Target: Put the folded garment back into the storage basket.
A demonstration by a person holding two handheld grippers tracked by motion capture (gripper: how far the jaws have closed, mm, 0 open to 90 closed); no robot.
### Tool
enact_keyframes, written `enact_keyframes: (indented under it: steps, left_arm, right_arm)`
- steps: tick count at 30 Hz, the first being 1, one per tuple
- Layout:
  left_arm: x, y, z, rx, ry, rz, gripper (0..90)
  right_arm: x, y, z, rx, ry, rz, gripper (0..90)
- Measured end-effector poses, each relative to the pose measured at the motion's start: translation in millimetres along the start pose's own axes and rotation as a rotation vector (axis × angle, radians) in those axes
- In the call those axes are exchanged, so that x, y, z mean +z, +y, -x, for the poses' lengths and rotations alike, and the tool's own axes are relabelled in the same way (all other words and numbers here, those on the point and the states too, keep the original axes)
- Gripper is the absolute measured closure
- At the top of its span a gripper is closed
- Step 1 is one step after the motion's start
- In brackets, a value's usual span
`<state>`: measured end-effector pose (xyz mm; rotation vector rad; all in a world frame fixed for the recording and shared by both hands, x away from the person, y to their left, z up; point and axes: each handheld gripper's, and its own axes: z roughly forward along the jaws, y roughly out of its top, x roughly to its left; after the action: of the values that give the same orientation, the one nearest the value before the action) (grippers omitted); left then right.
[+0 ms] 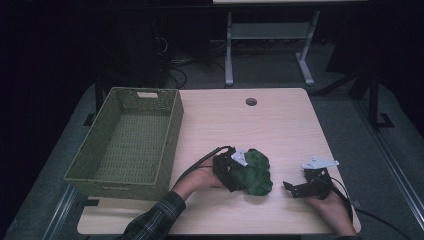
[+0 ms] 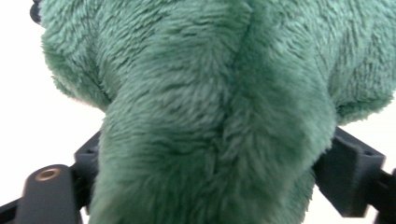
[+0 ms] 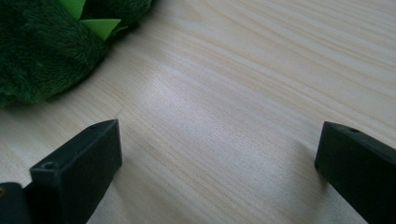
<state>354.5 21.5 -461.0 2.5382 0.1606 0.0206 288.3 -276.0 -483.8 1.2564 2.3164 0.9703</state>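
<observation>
Green fur right up against the lens: a shaggy green plush toy bulges between the left gripper's jaws, and those jaws are clenched on it, one black jaw pressing each flank of the fur in the left gripper view. From the high view, the toy sits on the pale wooden surface, directly ahead of the left jaws and bunched up against them, with the person's plaid-sleeved left forearm trailing behind.

Over on the other side, the right gripper rests low on the surface, jaws spread wide and holding nothing, bare wood grain showing between them in the right gripper view. The plush toy lies ahead and off to the left of those right jaws, near but not touching; small bright green felt points stick out of its fur there.

Well clear of both sets of jaws, off beyond the left gripper, stands a green woven rectangular basket at the surface's edge.
</observation>
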Motion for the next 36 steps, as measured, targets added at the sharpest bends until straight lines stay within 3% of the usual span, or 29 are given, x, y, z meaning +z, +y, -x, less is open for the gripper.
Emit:
enact_keyframes:
  steps: [9,15,24,31,36]
  left_arm:
    - [-4.3,2.0,-0.7,-0.018,0.006,0.006,45.0]
    - [-6.5,2.5,-1.9,-0.05,-0.007,0.0,61.7]
    - [-9.3,2.2,-0.5,-0.089,0.014,0.003,70.1]
    - [-18.5,3.2,-2.5,-0.108,0.016,0.011,71.2]
    - [-27.5,4.7,-3.6,-0.149,0.003,0.032,71.4]
  right_arm:
    - [0.0,0.0,0.0,0.001,0.0,0.0,0.3]
    - [-0.1,-0.1,-0.1,0.001,0.0,0.0,0.3]
    - [0.0,0.1,0.0,0.001,0.0,0.0,0.3]
    - [0.0,0.0,0.0,0.0,0.0,0.0,0.4]
    - [0.0,0.0,0.0,0.001,0.0,0.0,0.3]
